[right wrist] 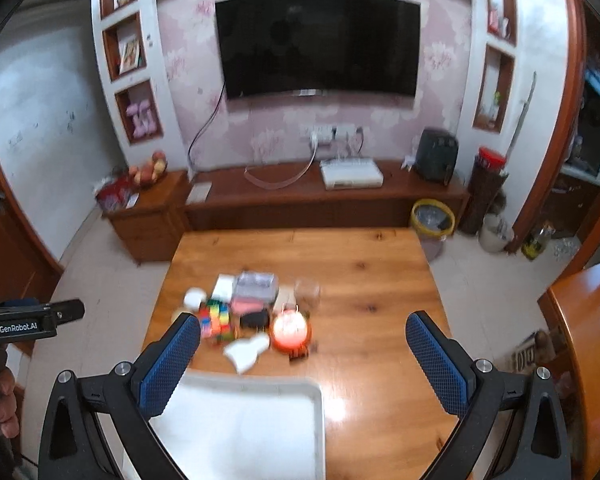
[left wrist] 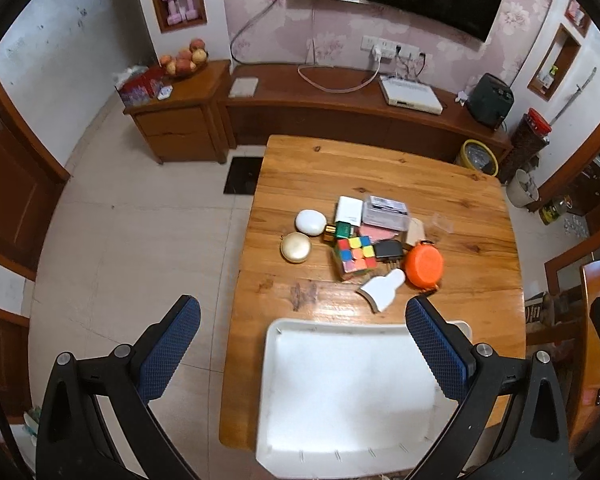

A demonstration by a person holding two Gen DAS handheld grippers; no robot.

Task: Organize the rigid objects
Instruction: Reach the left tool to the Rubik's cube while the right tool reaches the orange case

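Both claws, left claw [left wrist: 303,330] and right claw [right wrist: 303,338], hang released and empty. Approach the white bottle [left wrist: 381,290] first; it lies nearest the tray [left wrist: 274,340].

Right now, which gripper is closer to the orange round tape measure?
Probably the right gripper: the orange round tape measure sits just ahead, between its open fingers. The left gripper hangs over the white plastic tray, with the tape measure further ahead and to its right.
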